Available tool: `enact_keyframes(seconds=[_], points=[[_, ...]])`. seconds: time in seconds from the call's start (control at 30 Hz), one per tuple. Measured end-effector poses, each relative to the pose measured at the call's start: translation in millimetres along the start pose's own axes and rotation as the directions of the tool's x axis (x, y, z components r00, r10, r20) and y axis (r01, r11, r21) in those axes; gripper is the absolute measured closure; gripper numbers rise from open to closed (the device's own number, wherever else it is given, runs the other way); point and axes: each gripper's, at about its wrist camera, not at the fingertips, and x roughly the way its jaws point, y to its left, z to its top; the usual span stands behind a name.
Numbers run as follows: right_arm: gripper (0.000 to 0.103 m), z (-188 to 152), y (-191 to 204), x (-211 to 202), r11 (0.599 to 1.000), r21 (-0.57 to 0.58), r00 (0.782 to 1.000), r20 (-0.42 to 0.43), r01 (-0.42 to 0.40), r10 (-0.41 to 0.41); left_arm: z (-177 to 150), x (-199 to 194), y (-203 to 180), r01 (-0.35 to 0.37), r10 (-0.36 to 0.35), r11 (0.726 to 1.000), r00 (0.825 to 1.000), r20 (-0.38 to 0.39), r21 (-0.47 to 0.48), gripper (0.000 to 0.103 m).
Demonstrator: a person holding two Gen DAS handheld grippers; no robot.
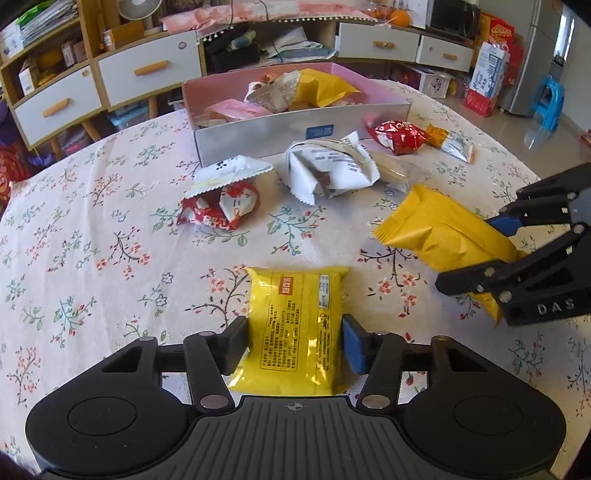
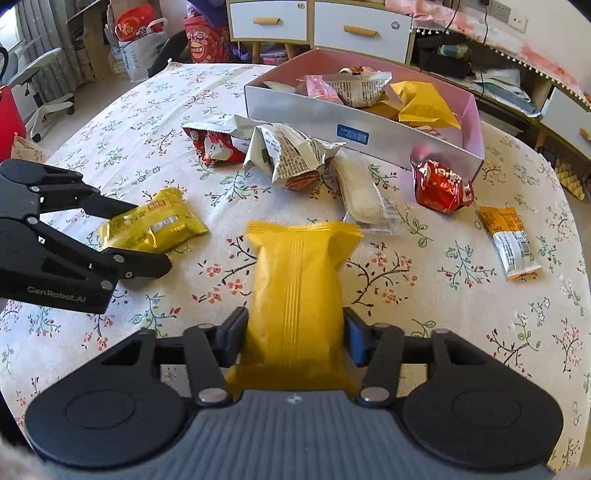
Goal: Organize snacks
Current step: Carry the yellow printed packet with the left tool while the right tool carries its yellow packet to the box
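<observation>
The left gripper pinches a glossy yellow snack packet between its fingers. The right gripper pinches a matte yellow snack bag, which extends forward past its fingertips. Ahead of both sits the pink-lined box.

A floral tablecloth covers the table. Behind it stand white drawers with orange handles, a small fan, a blue stool and a grey office chair.
</observation>
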Motion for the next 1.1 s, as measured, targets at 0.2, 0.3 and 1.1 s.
enact_keyframes(seconds=[0.2, 0.3, 1.1], points=[[0.064, 4, 2, -1, 1.0, -0.009, 1.0, -0.007, 0.013, -0.013, 2, -4, -4, -0.004, 0.004, 1.0, 1.0, 0.012, 0.002, 0.055], [0.065, 5, 4, -5, 1.0, -0.017, 1.0, 0.001, 0.008, -0.008, 6, -9, -4, 0.004, -0.004, 1.0, 1.0, 0.027, 0.001, 0.055], [0.065, 63, -47, -33, 0.982, 0.179, 0.986, 0.146, 0.056, -0.083, 68, -23, 6, 0.001, 0.008, 0.998, 0.989, 0.149, -0.06, 0.055]])
